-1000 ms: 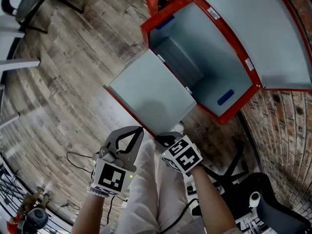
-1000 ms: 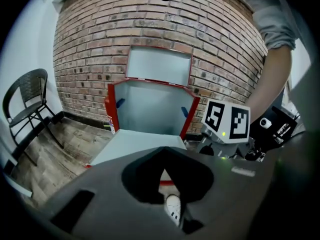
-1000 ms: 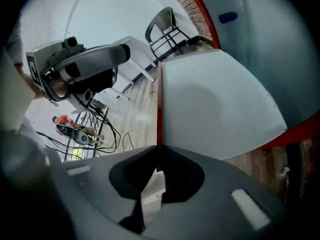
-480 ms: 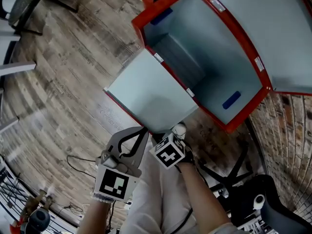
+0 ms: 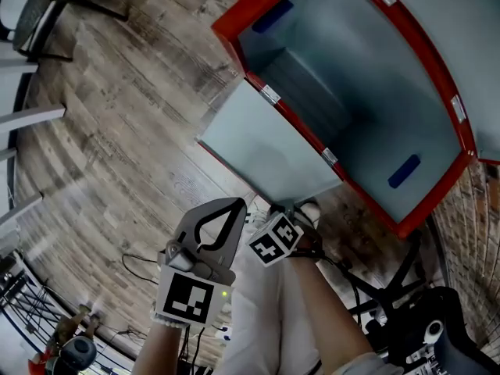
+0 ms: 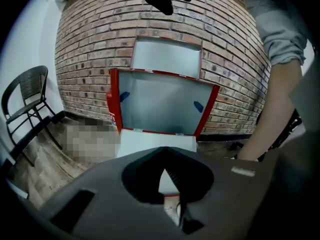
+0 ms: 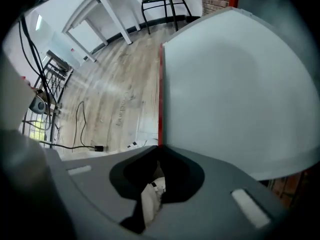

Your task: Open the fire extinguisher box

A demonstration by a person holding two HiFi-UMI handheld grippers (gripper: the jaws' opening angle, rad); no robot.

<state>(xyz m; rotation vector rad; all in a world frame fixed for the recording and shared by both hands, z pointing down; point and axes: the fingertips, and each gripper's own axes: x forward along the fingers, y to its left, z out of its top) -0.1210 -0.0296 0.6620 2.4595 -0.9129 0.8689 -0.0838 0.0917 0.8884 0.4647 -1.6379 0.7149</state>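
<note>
The red fire extinguisher box [image 5: 367, 100] stands open against the brick wall, its grey inside bare. Its lower door [image 5: 266, 151] hangs folded down toward me, and the upper door [image 6: 167, 56] is swung up. My right gripper [image 5: 285, 212] sits at the lower door's near corner. In the right gripper view, the right gripper [image 7: 159, 148] is shut on the door's red edge [image 7: 160, 94]. My left gripper [image 5: 239, 203] hovers just left of that corner, shut and holding nothing. The left gripper [image 6: 162, 153] faces the open box [image 6: 160, 104].
Wooden floor [image 5: 117, 131] spreads left of the box, with black cables [image 7: 85, 129] on it. A black chair [image 6: 25, 99] stands at the left wall, and a white table [image 7: 100, 9] farther off. An office chair base [image 5: 391, 280] lies at my right. My legs are below the grippers.
My right gripper has shifted slightly left and turned while staying at the door's corner. The box now sits further right in the head view. The left gripper has barely moved.
</note>
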